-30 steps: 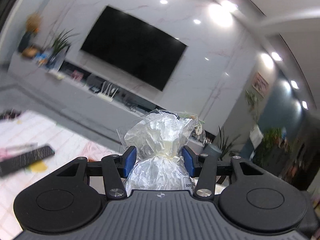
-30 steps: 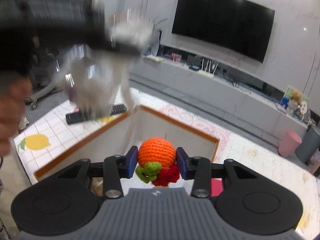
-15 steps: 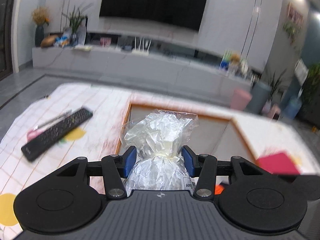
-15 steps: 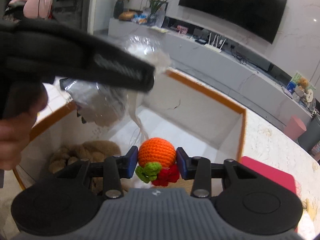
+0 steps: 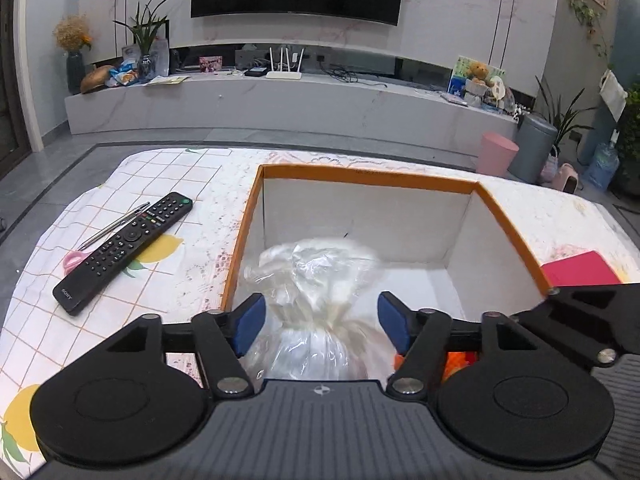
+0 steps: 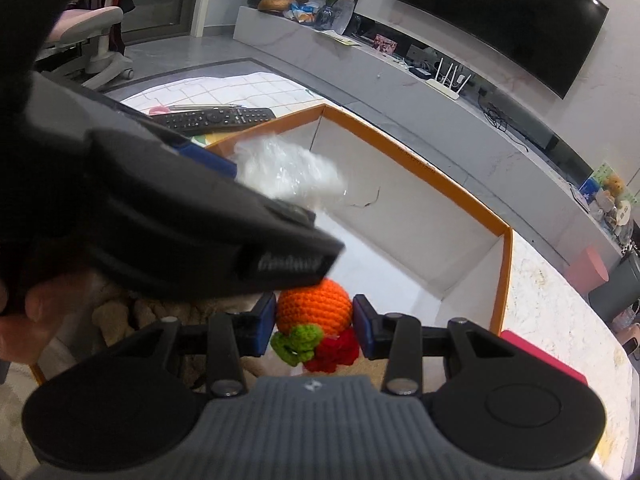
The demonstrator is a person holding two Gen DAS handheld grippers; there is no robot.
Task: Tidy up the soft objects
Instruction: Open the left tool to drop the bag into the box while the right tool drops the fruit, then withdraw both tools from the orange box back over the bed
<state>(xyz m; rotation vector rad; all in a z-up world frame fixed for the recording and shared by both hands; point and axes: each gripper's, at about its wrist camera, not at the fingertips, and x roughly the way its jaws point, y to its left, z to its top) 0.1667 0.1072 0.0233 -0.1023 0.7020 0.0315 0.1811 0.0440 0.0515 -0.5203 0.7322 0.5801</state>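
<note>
Dropping step: left tongs (image 5: 320, 320) spread wide, plastic bag (image 5: 316, 280) loose over box (image 5: 368, 174). Right tongs (image 6: 315, 330) clamping crochet orange (image 6: 314, 312); release next.

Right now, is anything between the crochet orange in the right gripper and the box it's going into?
Partly. The left gripper, open above the plastic bag, reaches across the near left of the box. The crochet orange, in the right gripper, has bare box floor ahead and to its right.
</note>
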